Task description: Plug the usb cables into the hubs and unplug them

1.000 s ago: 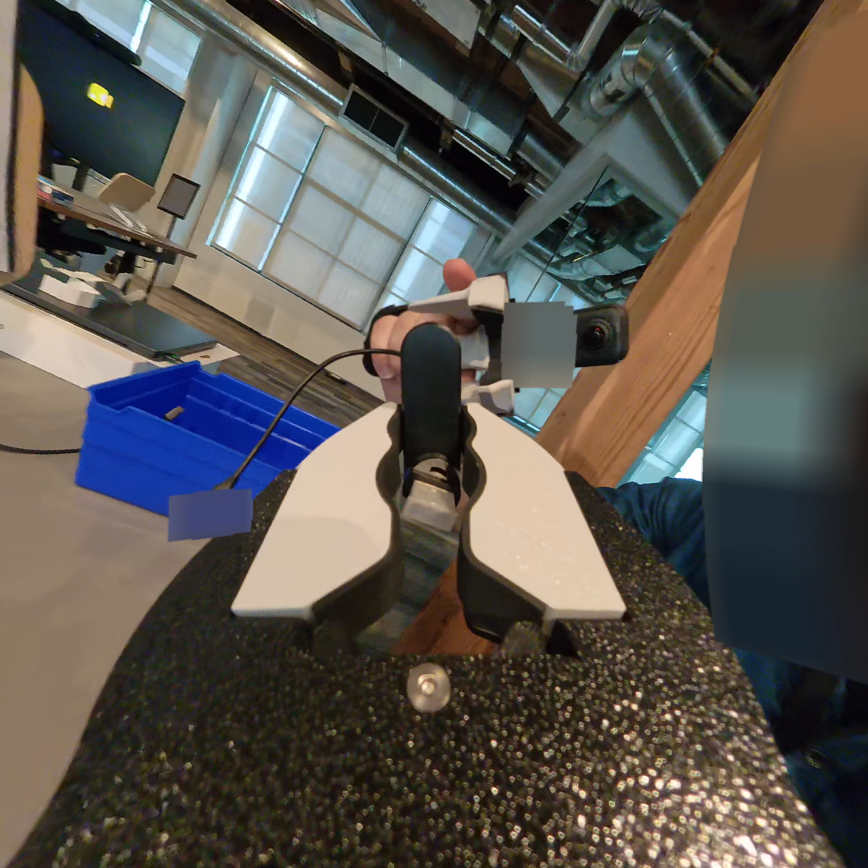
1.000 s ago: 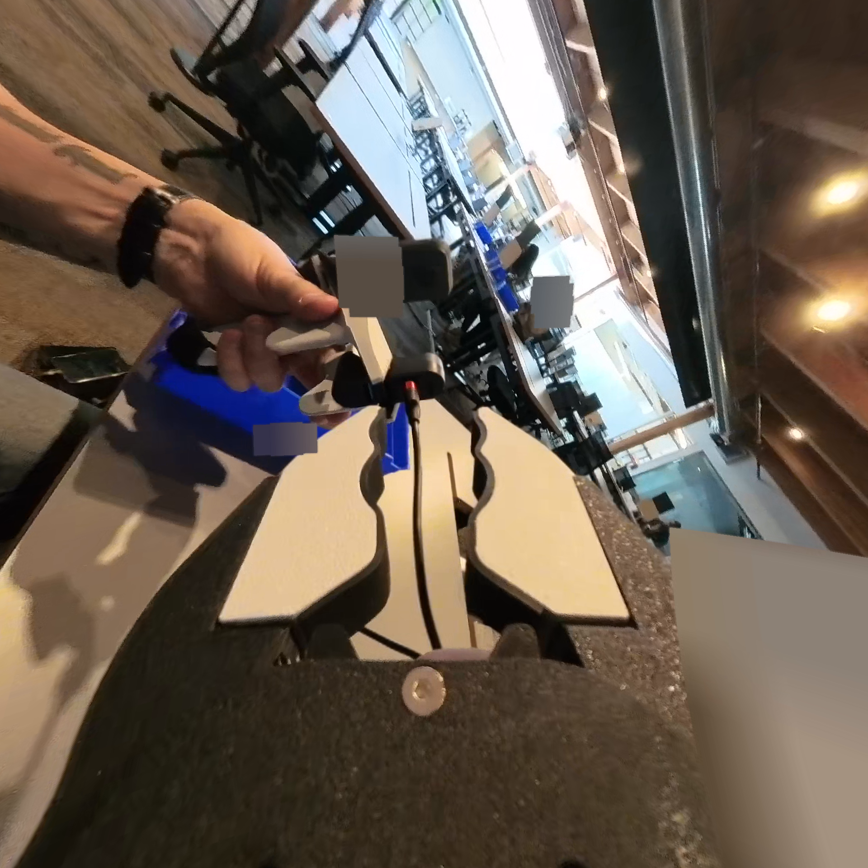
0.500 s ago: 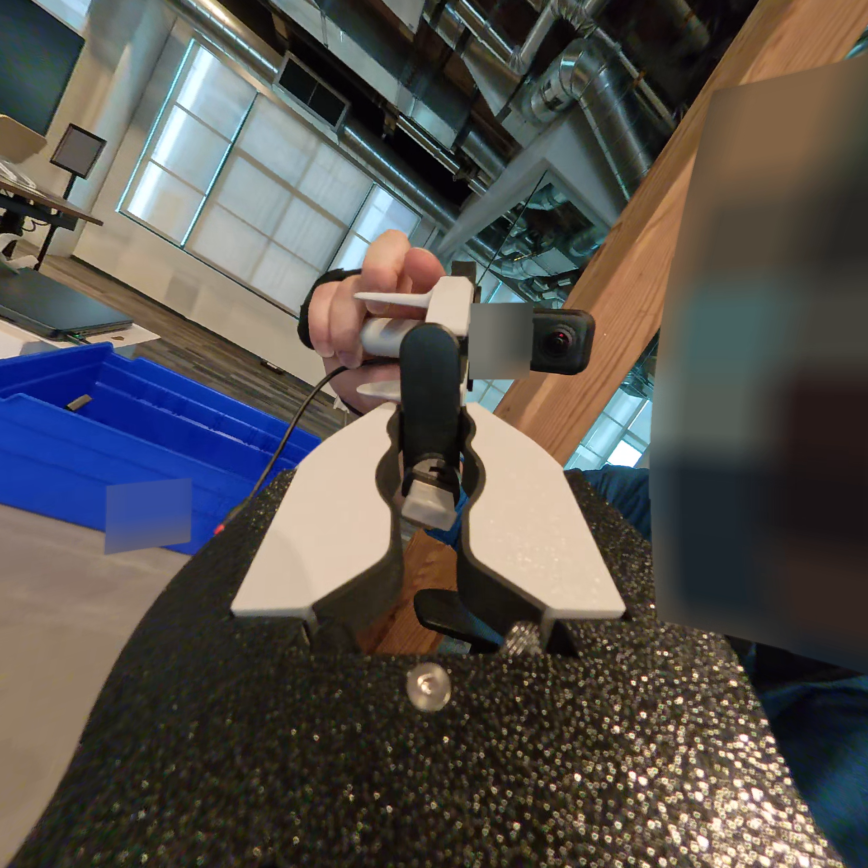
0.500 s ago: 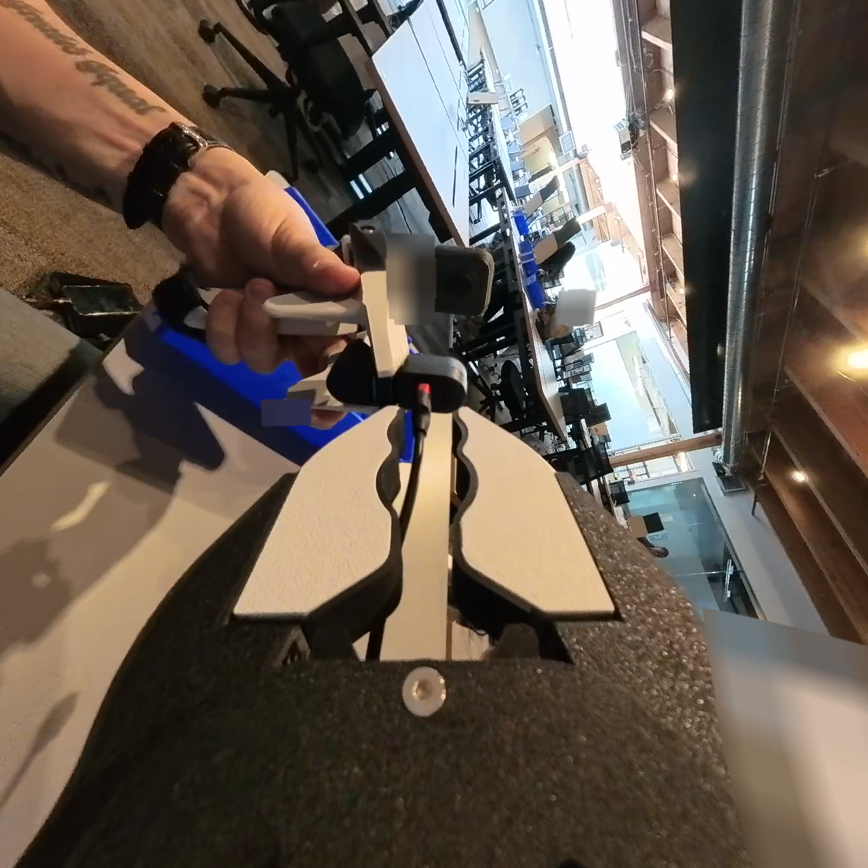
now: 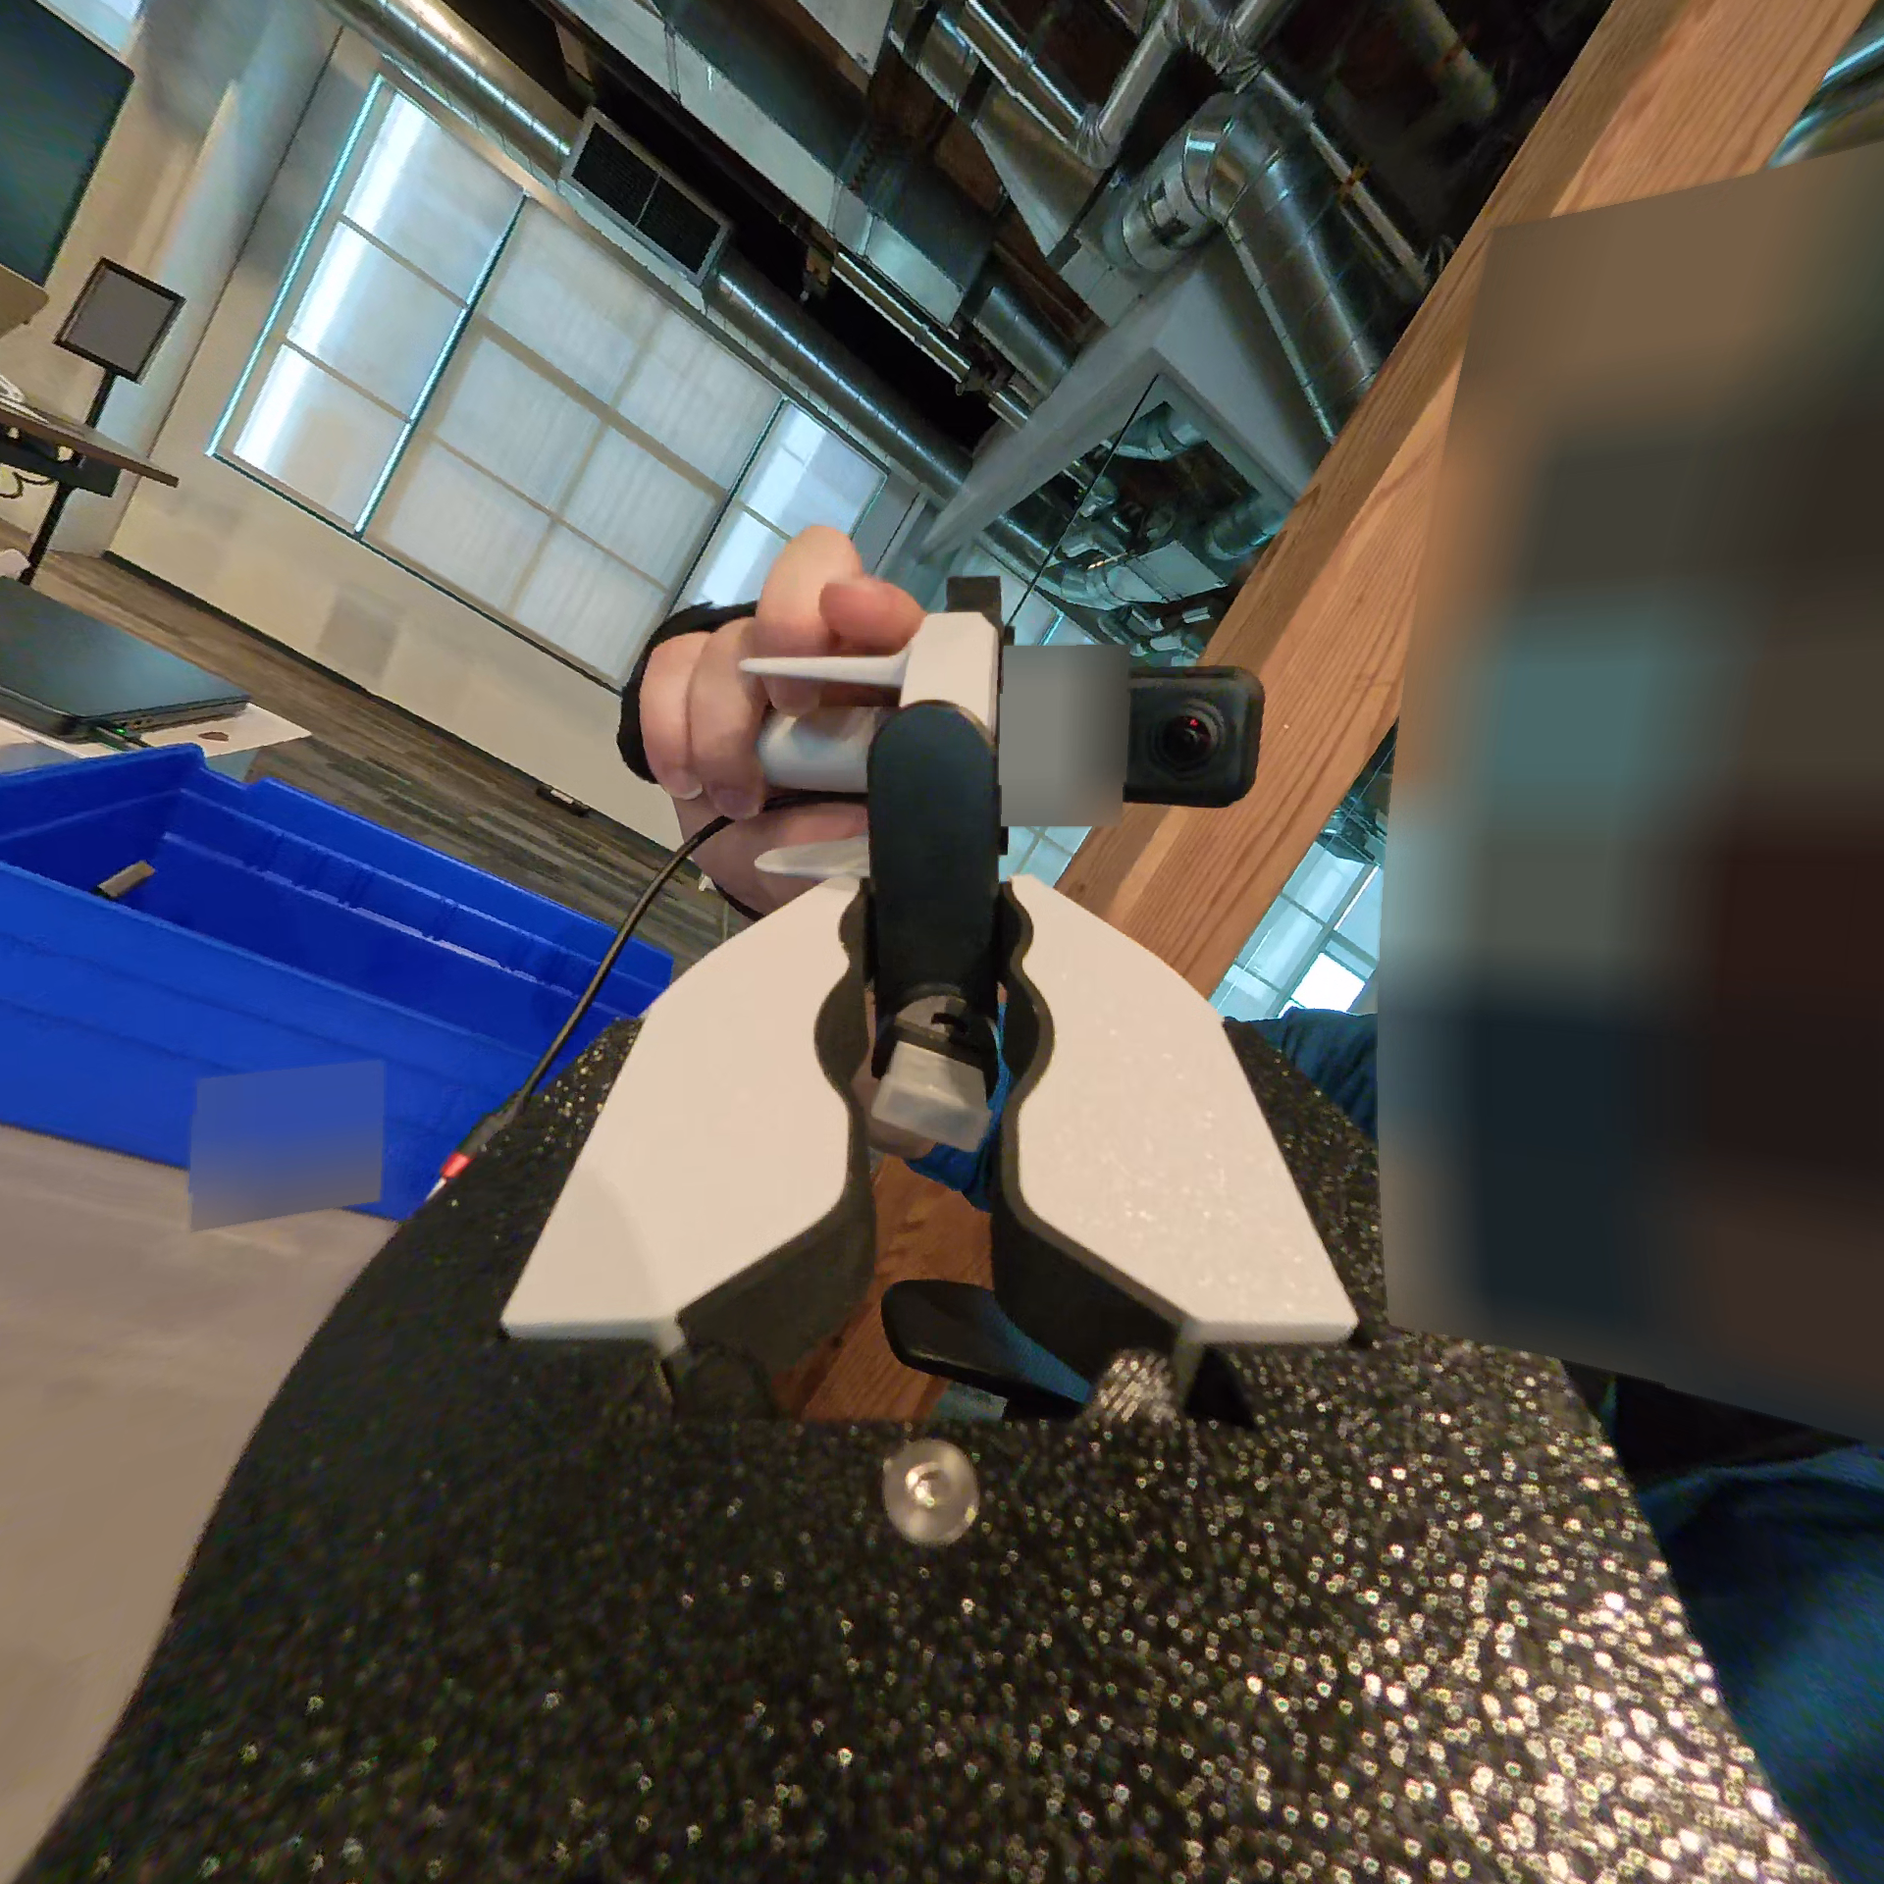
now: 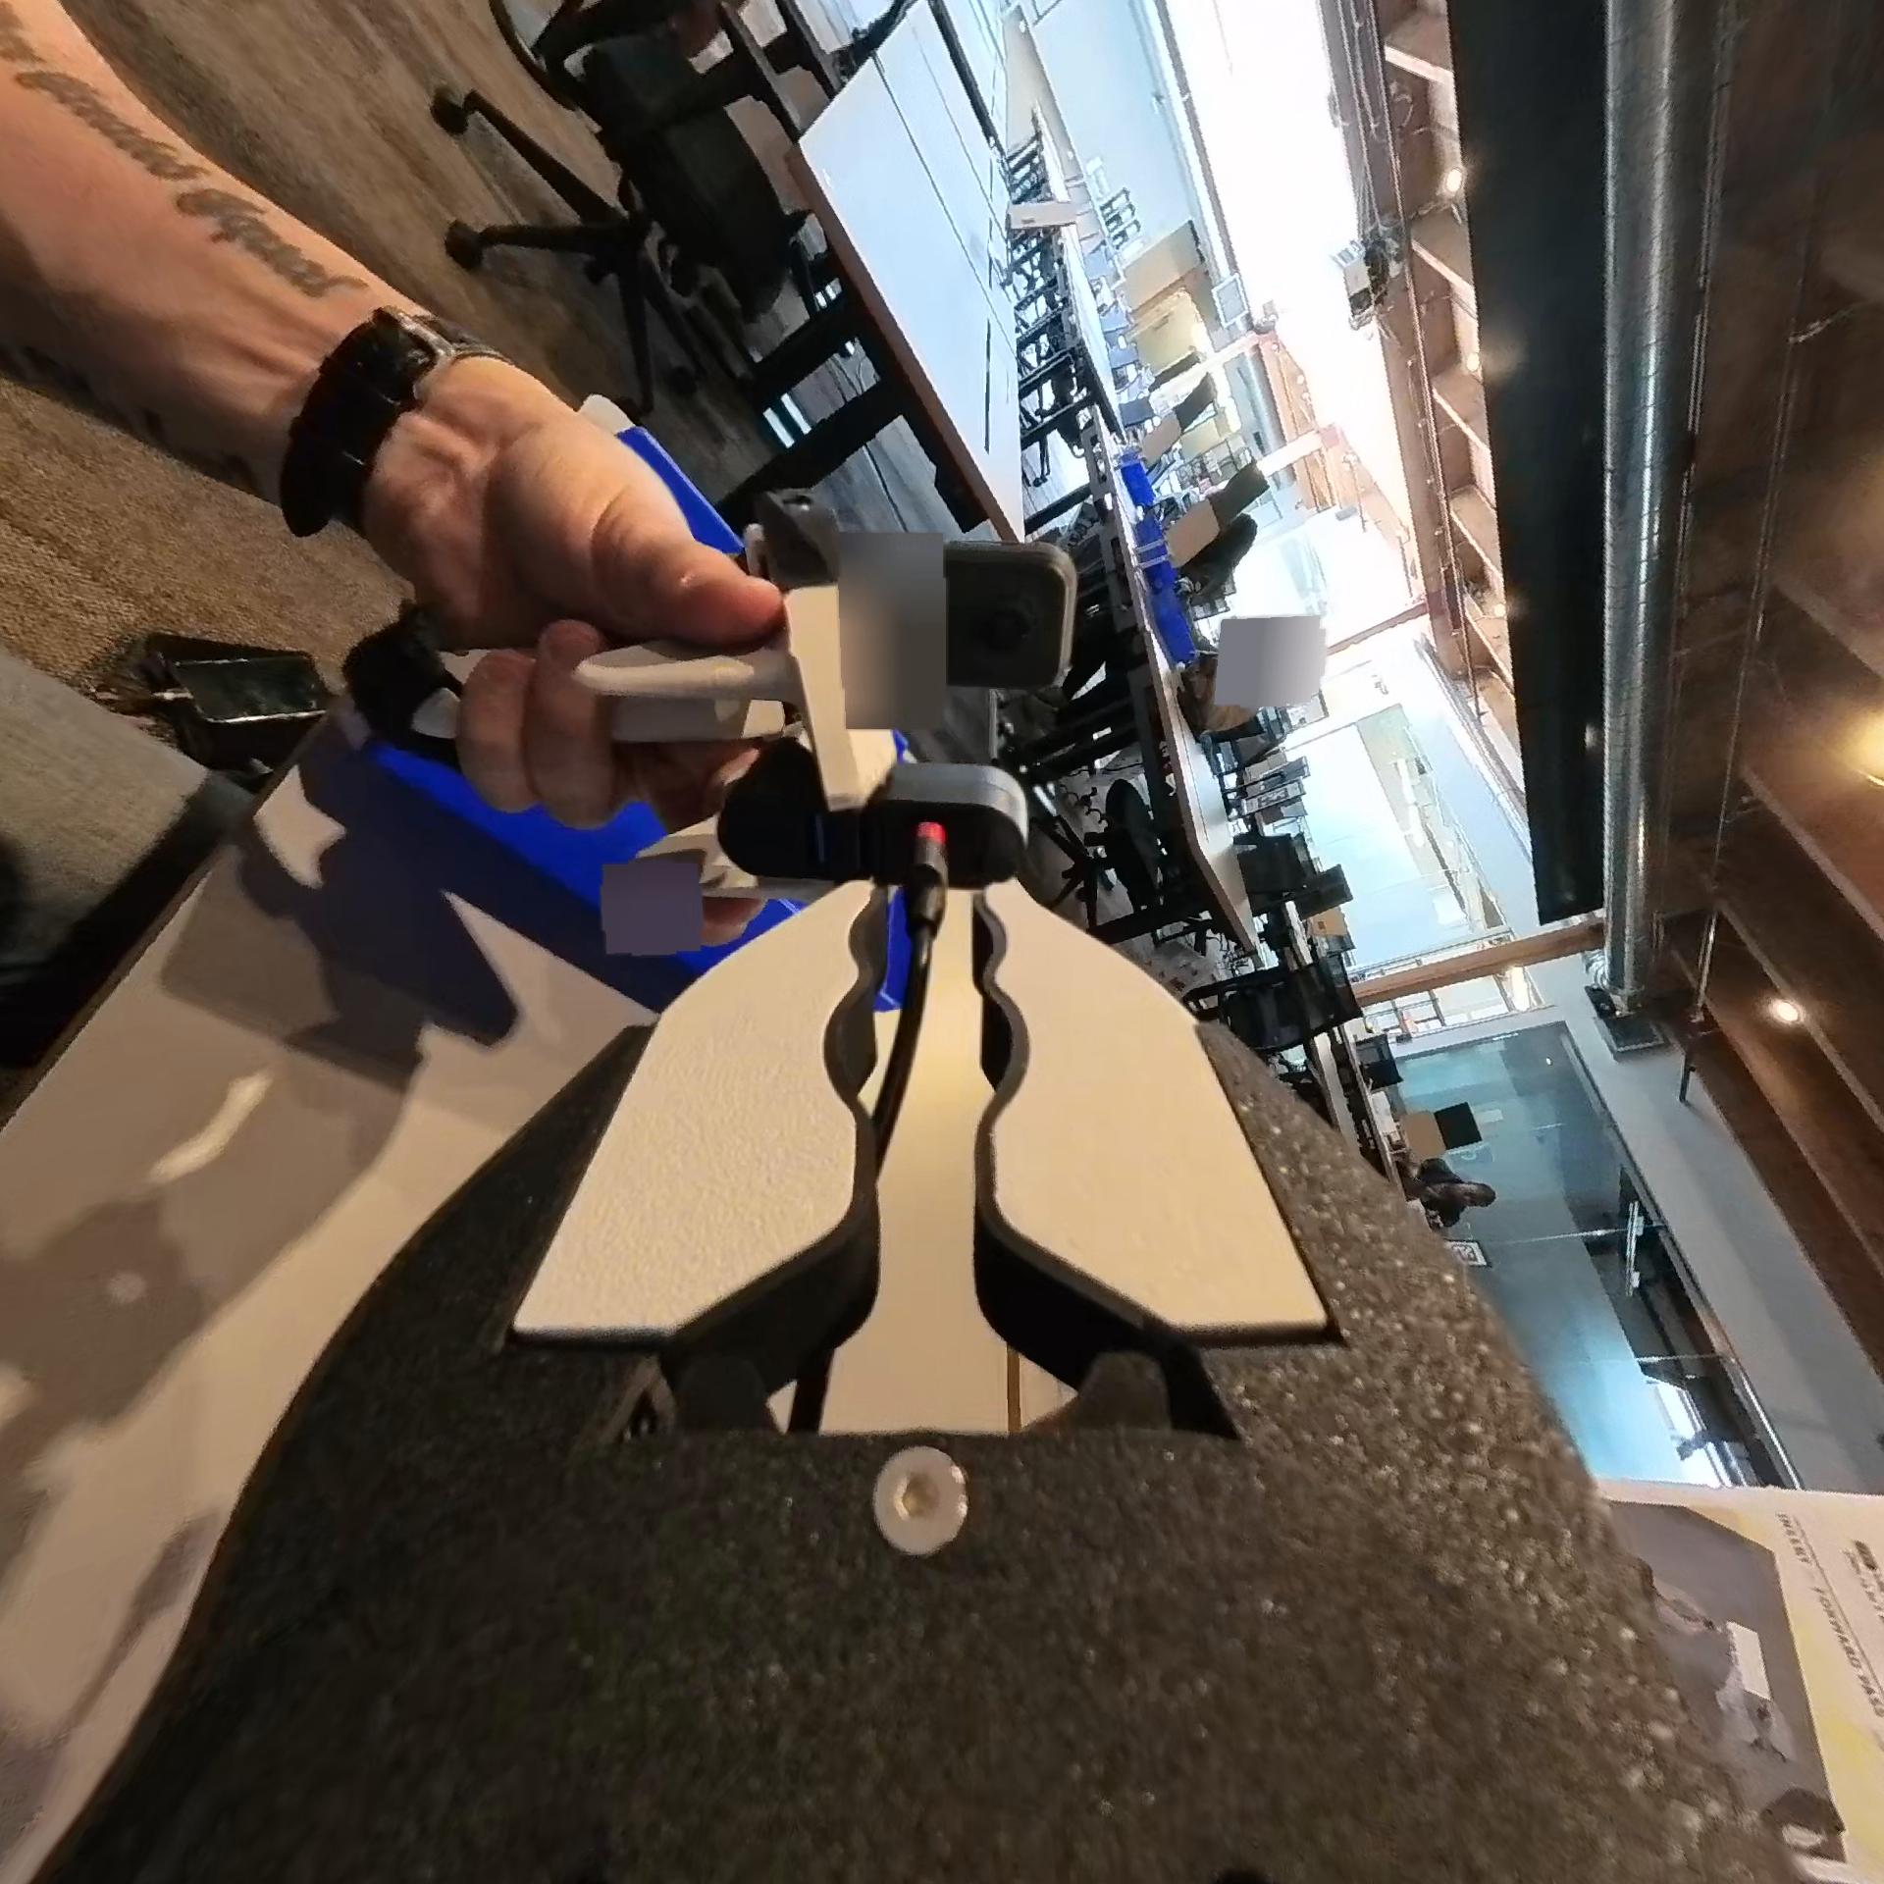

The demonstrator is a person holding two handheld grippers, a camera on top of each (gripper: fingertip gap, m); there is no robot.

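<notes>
Since a second ago the right gripper (image 6: 921,918) has narrowed its jaws around the cable (image 6: 897,1060), and both wrist views have drawn closer to each other. The jaws now stand nearly together with the black cable running up between them. A sliver of table (image 6: 948,1172) shows beside the cable, so I cannot tell whether they actually pinch it.

At the top of the cable, a plug (image 6: 926,872) with a red band sits in the side of the hub (image 6: 958,826), just past the right fingertips.

The left gripper (image 5: 933,918) is clenched on that hub, which stands up dark and oblong between its fingers, clear of the table. A pale translucent cap (image 5: 928,1101) shows at the hub's near end.

Beyond the hub, in the left wrist view, a hand (image 5: 734,703) holds the right gripper with its camera pointing back. From under that hand a black lead curves down to a red-banded end (image 5: 461,1162) at the edge of the left gripper's body.

A blue bin (image 5: 255,918) sits on the grey table to the left. A wooden beam (image 5: 1325,714) rises on the right.
</notes>
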